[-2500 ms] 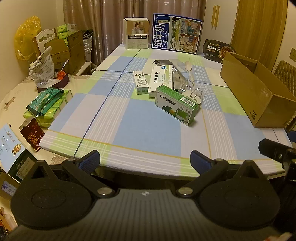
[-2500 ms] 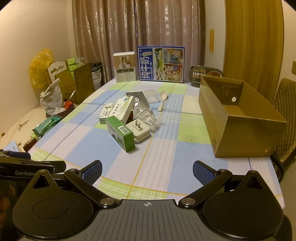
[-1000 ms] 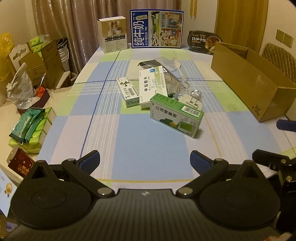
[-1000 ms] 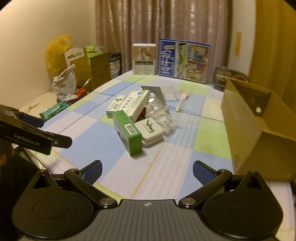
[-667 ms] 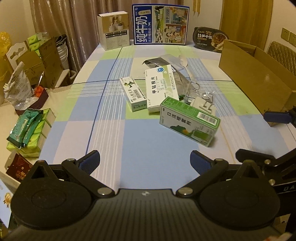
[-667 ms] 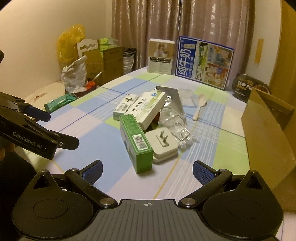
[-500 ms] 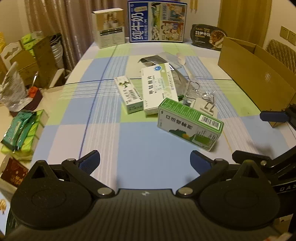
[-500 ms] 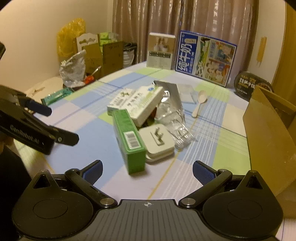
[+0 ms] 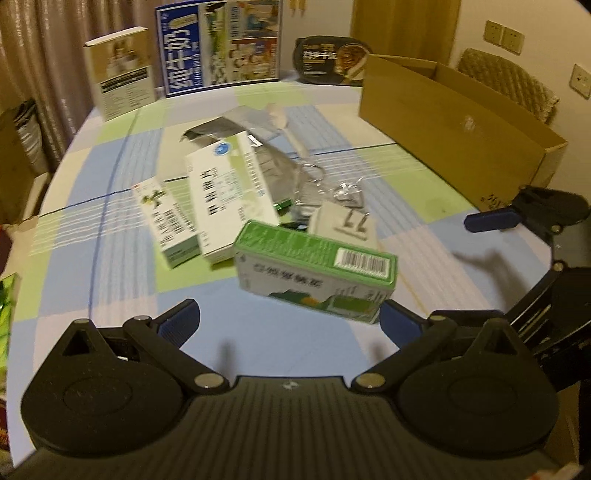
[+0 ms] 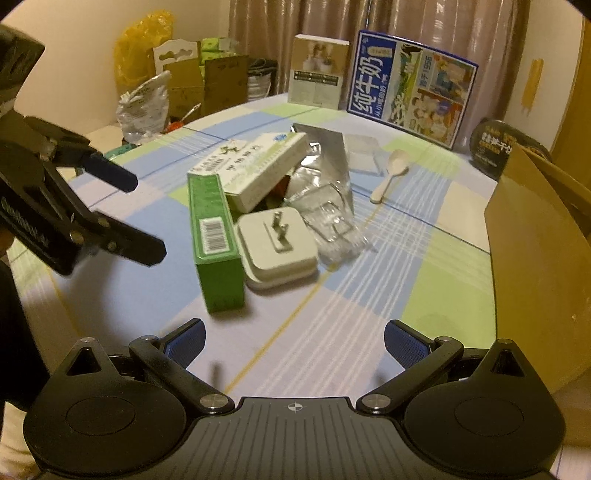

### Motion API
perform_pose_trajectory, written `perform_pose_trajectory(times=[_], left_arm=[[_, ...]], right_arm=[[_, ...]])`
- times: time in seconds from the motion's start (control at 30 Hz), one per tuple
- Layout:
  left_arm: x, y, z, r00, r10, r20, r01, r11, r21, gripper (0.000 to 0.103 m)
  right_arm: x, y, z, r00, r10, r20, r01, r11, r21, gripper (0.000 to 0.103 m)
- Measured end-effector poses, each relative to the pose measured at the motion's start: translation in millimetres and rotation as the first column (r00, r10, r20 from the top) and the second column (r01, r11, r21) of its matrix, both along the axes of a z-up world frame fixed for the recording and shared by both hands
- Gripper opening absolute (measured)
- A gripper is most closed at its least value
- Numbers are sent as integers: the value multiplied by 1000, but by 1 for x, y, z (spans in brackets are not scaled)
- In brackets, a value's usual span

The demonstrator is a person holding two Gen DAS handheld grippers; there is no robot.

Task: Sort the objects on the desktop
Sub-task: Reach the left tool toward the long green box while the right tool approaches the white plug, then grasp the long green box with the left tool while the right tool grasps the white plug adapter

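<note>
With both the left gripper [image 9: 288, 320] and right gripper [image 10: 294, 339] wide open and empty, I would straddle the green box [image 9: 317, 271], lying just beside the white charger [image 10: 277, 245], squarely across its narrow sides.

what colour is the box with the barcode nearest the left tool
Green, with a white barcode label. The box shows best in the left wrist view.

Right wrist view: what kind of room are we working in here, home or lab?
Most likely a home dining room: a table under a checked tablecloth, floor-length curtains behind it, and household clutter, such as a milk carton case and a yellow plastic bag.
</note>
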State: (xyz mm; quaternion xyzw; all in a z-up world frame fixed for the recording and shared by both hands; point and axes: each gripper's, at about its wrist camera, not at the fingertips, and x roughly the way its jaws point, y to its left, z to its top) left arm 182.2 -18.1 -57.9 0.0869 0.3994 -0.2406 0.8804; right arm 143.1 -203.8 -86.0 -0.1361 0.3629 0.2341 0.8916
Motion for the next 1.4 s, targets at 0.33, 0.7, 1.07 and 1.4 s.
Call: perform_pose_trajectory(times=[0.33, 0.7, 1.07, 1.4], left_arm=[[24, -28, -1, 982, 139, -126, -151, 985, -88, 102], [25, -40, -14, 955, 270, -122, -271, 963, 7, 99], [7, -12, -9, 957, 284, -64, -276, 955, 110, 97], [21, -15, -17, 957, 277, -83, -272, 960, 65, 60]], right_arm=[[4, 2, -13, 1000, 20, -2, -20, 1000, -22, 101], [9, -3, -17, 1000, 25, -3, -25, 999, -27, 101], [17, -7, -20, 999, -28, -37, 29, 999, 31, 101], [19, -5, -17, 1000, -20, -22, 21, 999, 31, 101]])
